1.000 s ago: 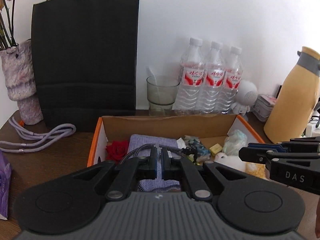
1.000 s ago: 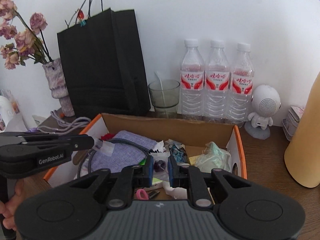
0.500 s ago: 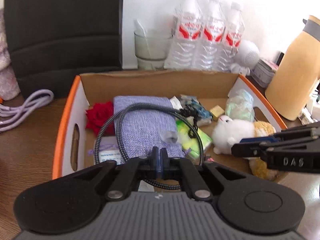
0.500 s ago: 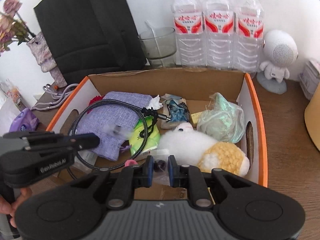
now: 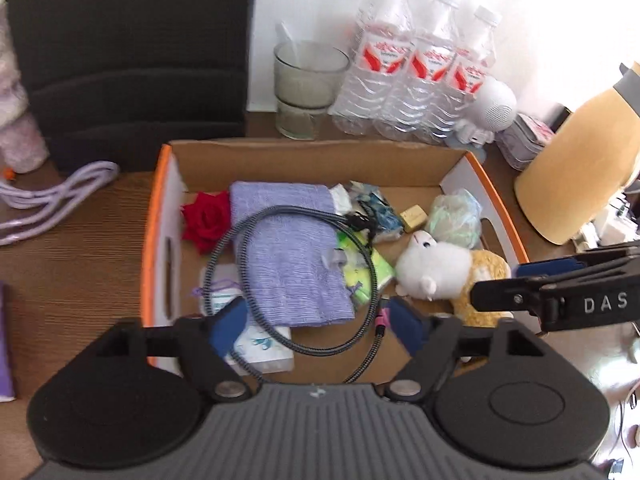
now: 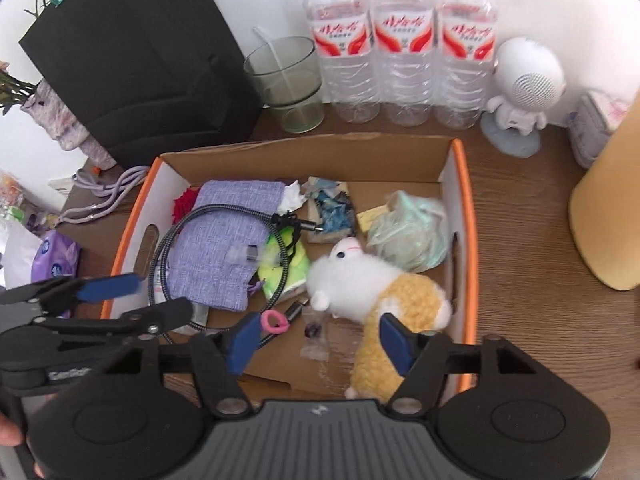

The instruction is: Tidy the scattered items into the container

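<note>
An orange-rimmed cardboard box point(image 5: 154, 216) point(image 6: 466, 208) holds a purple cloth pouch point(image 5: 288, 252) point(image 6: 224, 236), a braided cable point(image 5: 360, 320) point(image 6: 168, 248), a red rose point(image 5: 206, 220), a white and tan plush toy point(image 5: 440, 272) point(image 6: 380, 292), a green bag point(image 6: 412, 236) and small items. My left gripper point(image 5: 320, 326) is open and empty above the box's near edge. My right gripper point(image 6: 322, 338) is open and empty above the near edge, by the plush toy. Each gripper shows in the other's view.
Behind the box stand a black paper bag point(image 6: 136, 52), a glass point(image 6: 286, 84), three water bottles point(image 6: 400, 44) and a white robot figure point(image 6: 524, 92). A yellow jug point(image 5: 576, 168) is at the right. A lilac cord point(image 5: 52, 200) and a purple tissue pack point(image 6: 54, 260) lie left.
Both grippers have opened from shut. Both have risen and tilted down over the box, so its contents show from above. The cable now lies loose in the box.
</note>
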`<move>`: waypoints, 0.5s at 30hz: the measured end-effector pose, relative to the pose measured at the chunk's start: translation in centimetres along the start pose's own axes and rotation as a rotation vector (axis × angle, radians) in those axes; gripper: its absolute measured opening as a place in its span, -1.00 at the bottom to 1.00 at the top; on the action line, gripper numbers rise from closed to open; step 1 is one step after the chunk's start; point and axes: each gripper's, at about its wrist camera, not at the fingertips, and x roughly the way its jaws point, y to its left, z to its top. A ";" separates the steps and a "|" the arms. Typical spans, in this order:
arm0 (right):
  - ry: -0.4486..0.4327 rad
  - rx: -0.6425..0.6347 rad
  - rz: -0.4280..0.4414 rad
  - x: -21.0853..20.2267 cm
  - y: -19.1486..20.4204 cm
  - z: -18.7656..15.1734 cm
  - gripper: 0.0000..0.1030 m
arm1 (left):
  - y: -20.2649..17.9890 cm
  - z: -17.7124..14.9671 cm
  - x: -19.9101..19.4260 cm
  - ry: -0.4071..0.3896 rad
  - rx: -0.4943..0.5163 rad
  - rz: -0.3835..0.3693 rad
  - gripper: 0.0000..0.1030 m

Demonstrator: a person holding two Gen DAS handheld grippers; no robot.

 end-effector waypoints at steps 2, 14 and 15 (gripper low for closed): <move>0.005 -0.028 -0.054 -0.9 0.7 -0.1 0.71 | 0.0 0.2 -1.1 0.012 -0.032 0.060 0.97; -0.295 -0.080 -0.142 -3.5 2.8 -6.5 0.77 | -0.7 -5.9 -6.1 -0.295 -0.061 0.191 1.00; -0.363 -0.084 -0.150 -3.6 2.9 -7.6 0.77 | -1.0 -6.5 -6.5 -0.340 -0.049 0.191 1.00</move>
